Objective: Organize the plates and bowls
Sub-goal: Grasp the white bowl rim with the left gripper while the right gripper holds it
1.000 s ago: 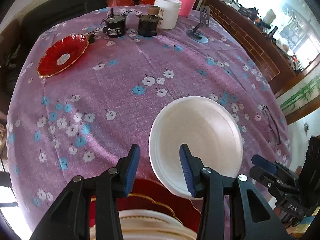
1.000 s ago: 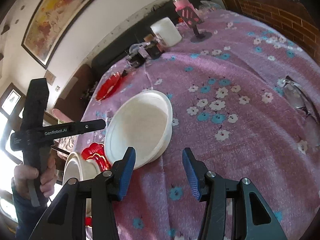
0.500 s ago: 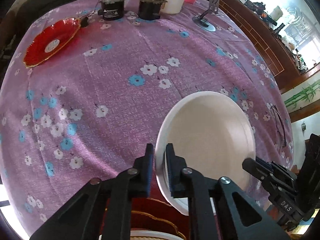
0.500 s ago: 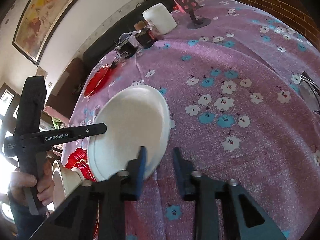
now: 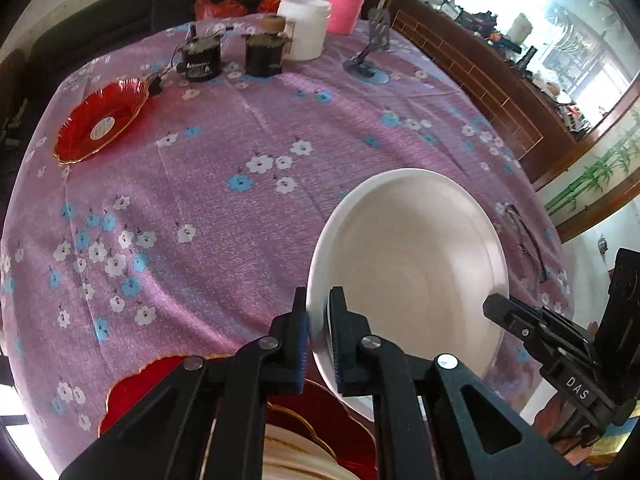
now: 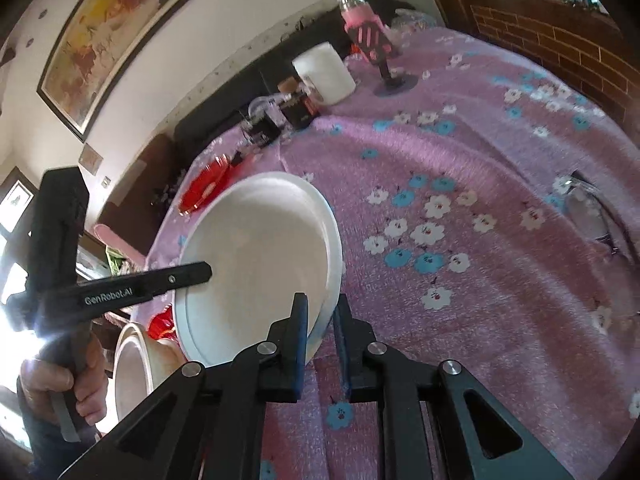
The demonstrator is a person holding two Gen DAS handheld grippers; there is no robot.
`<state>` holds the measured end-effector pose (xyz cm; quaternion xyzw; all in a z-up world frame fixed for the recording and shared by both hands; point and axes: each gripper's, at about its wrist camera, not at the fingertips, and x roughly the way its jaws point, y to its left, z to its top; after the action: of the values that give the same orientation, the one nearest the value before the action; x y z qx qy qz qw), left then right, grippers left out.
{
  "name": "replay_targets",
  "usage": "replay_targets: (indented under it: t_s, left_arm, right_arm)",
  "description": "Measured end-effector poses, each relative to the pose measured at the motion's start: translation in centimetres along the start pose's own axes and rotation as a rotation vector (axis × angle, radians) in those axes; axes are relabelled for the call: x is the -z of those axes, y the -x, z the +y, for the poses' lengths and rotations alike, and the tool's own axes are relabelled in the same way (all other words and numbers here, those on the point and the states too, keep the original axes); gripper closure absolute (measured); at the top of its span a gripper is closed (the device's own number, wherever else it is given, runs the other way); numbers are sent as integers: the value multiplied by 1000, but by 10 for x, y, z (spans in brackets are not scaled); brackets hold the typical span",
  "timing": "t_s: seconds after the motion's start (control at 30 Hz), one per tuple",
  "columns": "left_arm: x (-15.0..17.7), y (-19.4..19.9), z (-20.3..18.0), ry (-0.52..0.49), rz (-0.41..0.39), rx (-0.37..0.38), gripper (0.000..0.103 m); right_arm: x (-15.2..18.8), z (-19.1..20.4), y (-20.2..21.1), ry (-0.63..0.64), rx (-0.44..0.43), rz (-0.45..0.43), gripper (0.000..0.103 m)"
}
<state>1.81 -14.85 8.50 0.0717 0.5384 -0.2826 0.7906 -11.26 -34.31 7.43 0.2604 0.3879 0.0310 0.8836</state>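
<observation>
A white bowl (image 5: 408,272) is tilted over the purple flowered tablecloth (image 5: 208,208), held from two sides. My left gripper (image 5: 318,320) is shut on its near left rim. On the opposite rim my right gripper (image 6: 322,318) is closing its last bit, pads against the white bowl (image 6: 260,256). The left view catches the right gripper (image 5: 496,308) at the bowl's right edge. Below the grippers a cream bowl (image 6: 132,368) stands on a red gold-rimmed plate (image 5: 136,392). A second red plate (image 5: 100,120) lies at the far left.
Two black jars (image 5: 200,60), a white container (image 5: 304,26), a pink bottle (image 5: 344,10) and a phone stand (image 5: 370,56) line the far edge. Eyeglasses (image 6: 600,216) lie on the right. A hand (image 6: 60,380) holds the left gripper.
Both grippers were open near the white bowl a second ago. They closed on opposite sides of its rim, and the bowl now tilts up off the cloth.
</observation>
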Motion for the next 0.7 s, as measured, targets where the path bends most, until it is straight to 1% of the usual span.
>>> replay_targets:
  t_s: [0.13,0.3,0.37,0.47,0.53,0.6,0.7]
  left_arm:
    - [11,17,-12,-26,-62,-19,94]
    - [35,41,-32,-86,-187,-113,93]
    - [46,53,-40,-108,-249,-148,92]
    - [56,66,-41,-102,-303,-150,92]
    - [61,72,-40,-96,-321,-144,92]
    - [65,77,-41,-98,-342,-153,92]
    - [72,81,-42,-102,-367,-167,92]
  right_arm:
    - [5,4,19,14,-25,-32,89]
    - [15,12,41,46,-58,-75,89]
    - [19,16,49,64,-74,-96,89]
    - [23,20,55,72,-87,-110,89]
    - [24,21,56,74,-87,-104,89]
    - [25,19,54,60,-105,-94,89]
    - [28,21,54,62,-109,-90,89]
